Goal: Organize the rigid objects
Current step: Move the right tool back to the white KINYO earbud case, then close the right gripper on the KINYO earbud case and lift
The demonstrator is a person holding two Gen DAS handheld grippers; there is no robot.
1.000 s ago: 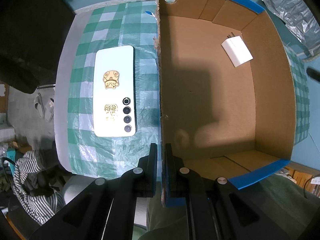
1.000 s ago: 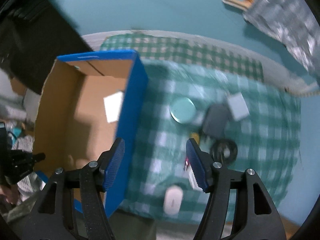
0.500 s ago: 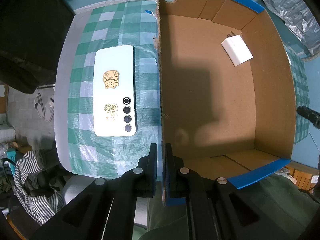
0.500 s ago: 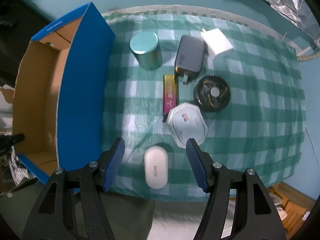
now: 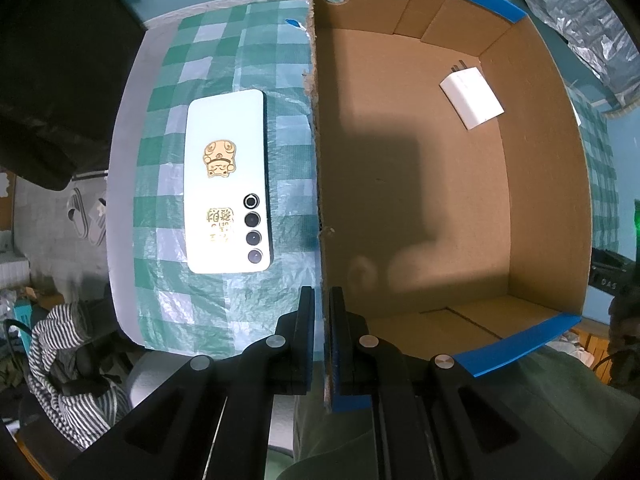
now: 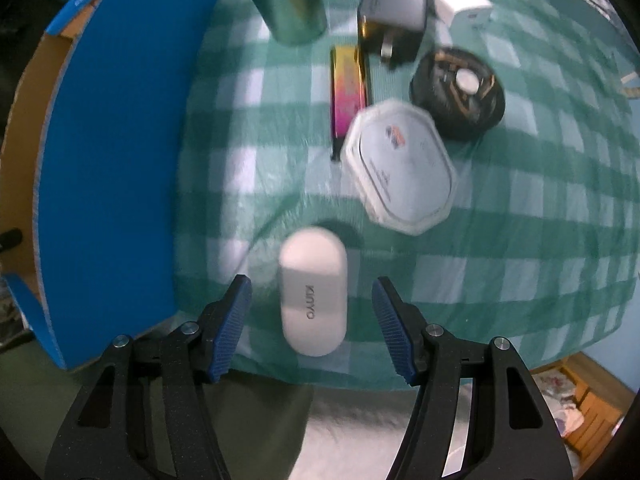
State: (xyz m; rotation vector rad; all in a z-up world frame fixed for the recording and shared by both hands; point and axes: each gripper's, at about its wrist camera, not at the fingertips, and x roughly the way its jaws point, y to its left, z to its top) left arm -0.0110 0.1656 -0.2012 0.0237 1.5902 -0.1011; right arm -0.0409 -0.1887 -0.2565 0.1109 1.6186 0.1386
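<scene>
One open brown cardboard box with blue outer faces [image 5: 440, 200] is pinched at its near wall by the closed left gripper [image 5: 322, 320]; one white charger block [image 5: 471, 97] lies in its far right corner. One white pill-shaped plastic case [image 6: 313, 296] is seen near the near edge of the green-checked tablecloth [image 6: 520, 200], between the parted, empty fingers of the right gripper [image 6: 312, 316]. One white phone [image 5: 228, 182] is laid left of the box.

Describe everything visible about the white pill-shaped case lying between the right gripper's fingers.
The white case is a smooth, rounded capsule shape, seemingly matte plastic, with grey lettering printed along its length. It lies flat on the green checked tablecloth near the table's front edge, its long axis running away from the camera. It looks closed; no seam or hinge is discernible through the blur. The right gripper is open, its blue pads on either side of the case, apart from it. Nothing else touches it.
</scene>
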